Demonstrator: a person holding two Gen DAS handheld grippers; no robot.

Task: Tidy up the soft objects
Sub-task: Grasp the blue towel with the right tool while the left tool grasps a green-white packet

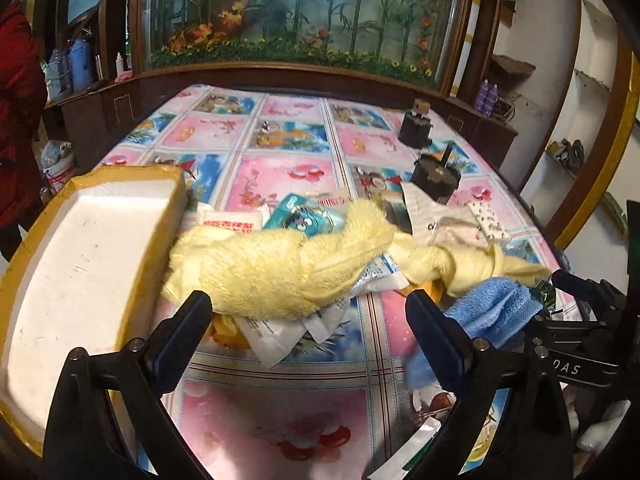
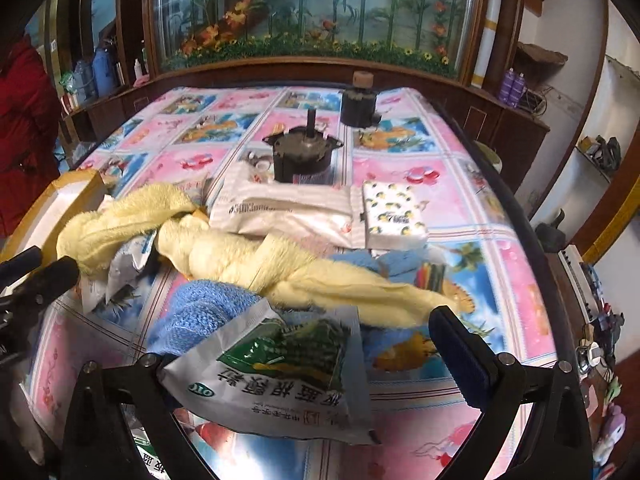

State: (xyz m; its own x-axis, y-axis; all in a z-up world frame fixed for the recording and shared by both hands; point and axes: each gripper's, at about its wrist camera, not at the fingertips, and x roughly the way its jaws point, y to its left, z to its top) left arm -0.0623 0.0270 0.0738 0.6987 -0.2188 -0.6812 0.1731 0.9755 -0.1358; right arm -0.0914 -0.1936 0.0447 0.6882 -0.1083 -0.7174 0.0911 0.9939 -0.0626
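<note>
The left gripper (image 1: 308, 312) has its fingers wide apart and empty; the yellow towel (image 1: 280, 268) lies just ahead of the tips, the foam box (image 1: 80, 240) outside the left finger. The right gripper (image 2: 304, 344) is also spread, a medicine sachet (image 2: 280, 376) lying against its left finger, the blue cloth (image 2: 208, 312) just beyond.

A worktop (image 1: 304, 392) under a pink-and-blue cartoon cloth carries a white foam tray (image 1: 80, 256), yellow towel (image 1: 276, 268), blue cloth (image 1: 492, 308), sachets (image 1: 276, 336), tissue pack (image 2: 394, 216) and two dark motors (image 2: 304, 154).
</note>
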